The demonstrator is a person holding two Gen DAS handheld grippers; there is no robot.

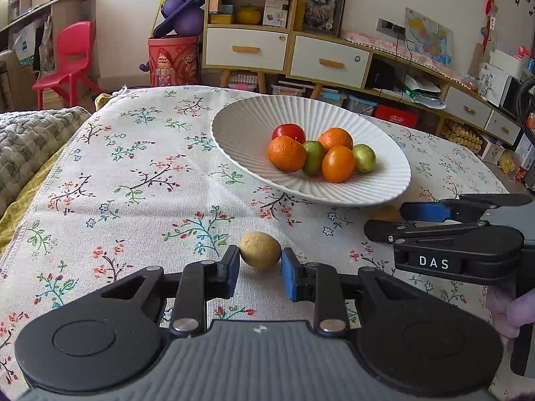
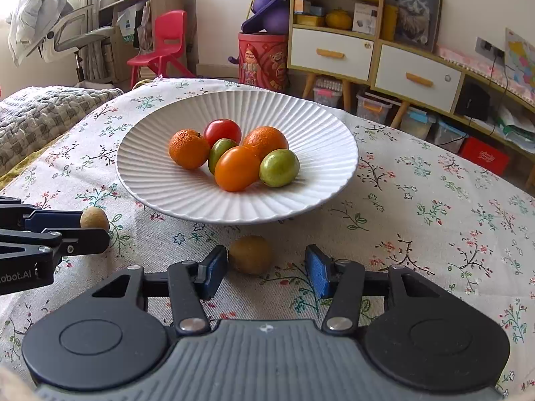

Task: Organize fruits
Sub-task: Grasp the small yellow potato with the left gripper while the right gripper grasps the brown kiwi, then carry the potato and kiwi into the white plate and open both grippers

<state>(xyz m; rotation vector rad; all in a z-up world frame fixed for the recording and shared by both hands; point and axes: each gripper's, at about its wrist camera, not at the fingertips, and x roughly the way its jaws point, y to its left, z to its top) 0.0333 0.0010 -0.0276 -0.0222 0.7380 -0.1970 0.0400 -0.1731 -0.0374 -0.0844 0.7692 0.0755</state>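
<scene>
A white ribbed plate (image 1: 234, 127) (image 2: 150, 180) on the floral tablecloth holds several fruits: two mandarins, a red tomato (image 2: 222, 130), an orange tomato and two green fruits. In front of the plate, my left gripper (image 1: 260, 254) is shut on a small tan fruit (image 1: 260, 249) (image 2: 94, 217), with both blue pads against its sides. A second small brownish fruit (image 2: 250, 254) lies between the fingers of my right gripper (image 2: 265, 257). The left pad touches it, the right pad stands apart, so this gripper is open. The left wrist view shows that fruit (image 1: 386, 213) mostly hidden behind the right gripper (image 1: 388, 221).
The floral tablecloth (image 2: 434, 217) covers the table. A quilted blanket (image 1: 30, 137) lies past its left edge. Behind stand a red chair (image 1: 72, 56), a red drum (image 1: 174, 60) and a drawer cabinet (image 1: 247, 48). A hand (image 1: 508, 307) holds the right gripper.
</scene>
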